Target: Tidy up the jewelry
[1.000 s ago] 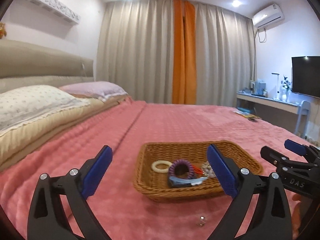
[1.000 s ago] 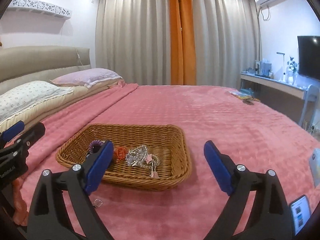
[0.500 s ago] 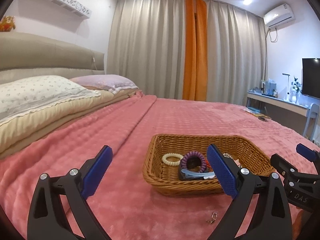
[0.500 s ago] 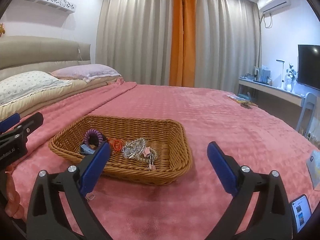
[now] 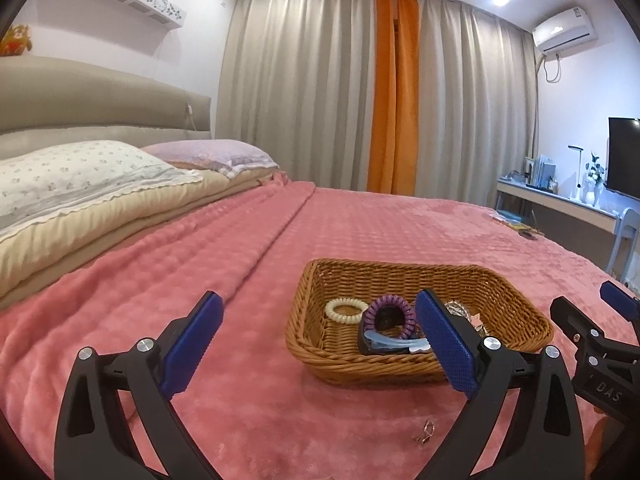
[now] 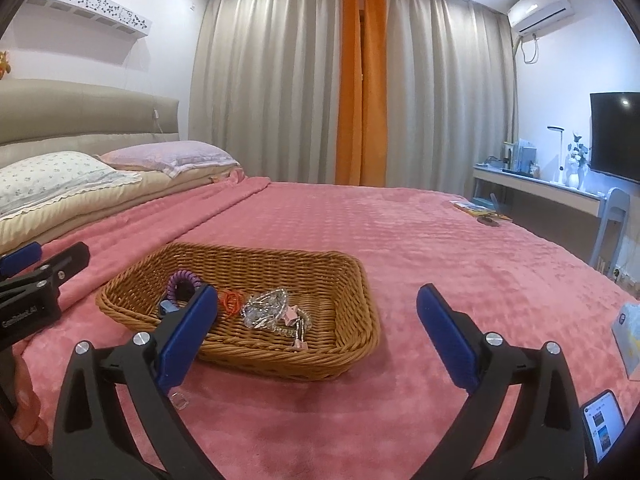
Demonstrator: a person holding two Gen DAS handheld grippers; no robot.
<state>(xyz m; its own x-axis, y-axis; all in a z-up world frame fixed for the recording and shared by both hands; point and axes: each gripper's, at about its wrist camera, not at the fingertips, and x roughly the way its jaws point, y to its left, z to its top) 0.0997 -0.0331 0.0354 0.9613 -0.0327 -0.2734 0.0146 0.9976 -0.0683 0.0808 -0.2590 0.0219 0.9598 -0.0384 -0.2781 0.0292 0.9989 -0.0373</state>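
A wicker basket sits on the pink bedspread. It holds a cream coil hair tie, a purple coil hair tie, a blue hair clip, an orange hair tie and silver jewelry. A small metal earring lies loose on the bedspread in front of the basket. My left gripper is open and empty, near the basket's left front. My right gripper is open and empty, near its right front.
Pillows and a folded quilt lie at the left by the headboard. A phone and a blue tissue pack lie at the right on the bed. A desk and TV stand at the far right.
Both grippers have tilted upward and pulled back a little, so the basket sits lower in view. Both stay open. The loose earring has not moved.
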